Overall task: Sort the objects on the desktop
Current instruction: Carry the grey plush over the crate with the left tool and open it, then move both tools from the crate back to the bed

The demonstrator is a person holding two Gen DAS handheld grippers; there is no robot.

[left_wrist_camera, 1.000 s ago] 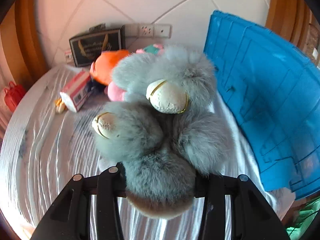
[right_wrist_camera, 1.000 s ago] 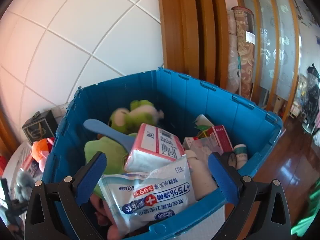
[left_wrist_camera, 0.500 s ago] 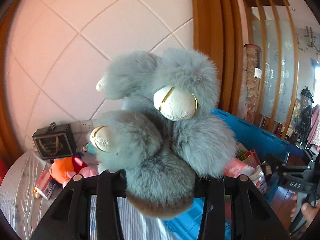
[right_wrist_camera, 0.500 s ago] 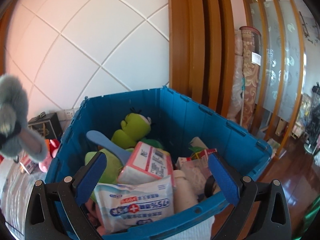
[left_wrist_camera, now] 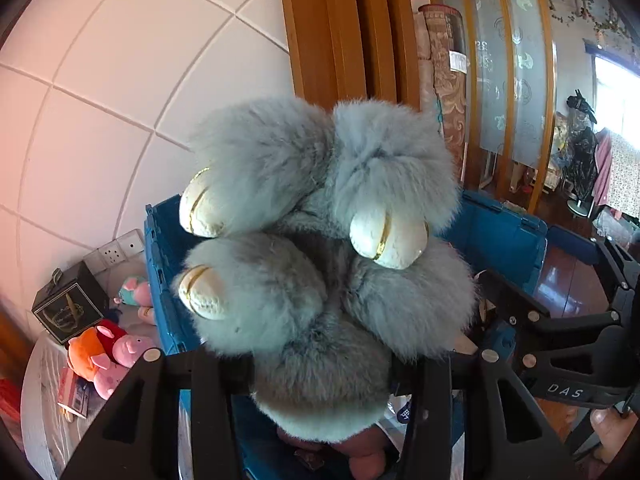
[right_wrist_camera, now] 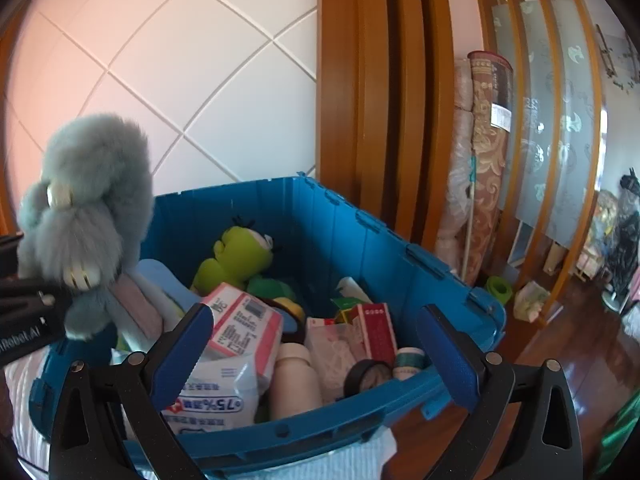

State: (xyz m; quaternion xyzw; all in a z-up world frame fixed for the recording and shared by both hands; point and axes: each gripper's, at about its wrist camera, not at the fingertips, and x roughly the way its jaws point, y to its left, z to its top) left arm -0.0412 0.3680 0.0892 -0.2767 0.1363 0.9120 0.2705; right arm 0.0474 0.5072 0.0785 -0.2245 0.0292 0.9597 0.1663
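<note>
**Grey plush toy held over the blue crate**

The left gripper [left_wrist_camera: 320, 368] has its jaws clamped on the lower body of the grey plush toy [left_wrist_camera: 320, 248]; the jaws have just been opening a little, with the toy between them and its fur bulging out on both sides. The toy's limbs, tipped with cream pads and gold stripes, splay forward and above the fingers. Directly beyond and below the toy is the blue crate [left_wrist_camera: 504, 232]. In the right wrist view the toy [right_wrist_camera: 84, 220] hangs over the crate's [right_wrist_camera: 360, 248] left rim, up and to the left of the right gripper [right_wrist_camera: 320, 340]. The right gripper's blue-padded jaws stand wide apart with nothing between them, aimed into the crate at a wipes packet [right_wrist_camera: 212, 400], a pink box [right_wrist_camera: 244, 320] and a green plush [right_wrist_camera: 236, 256] farther back.
</note>
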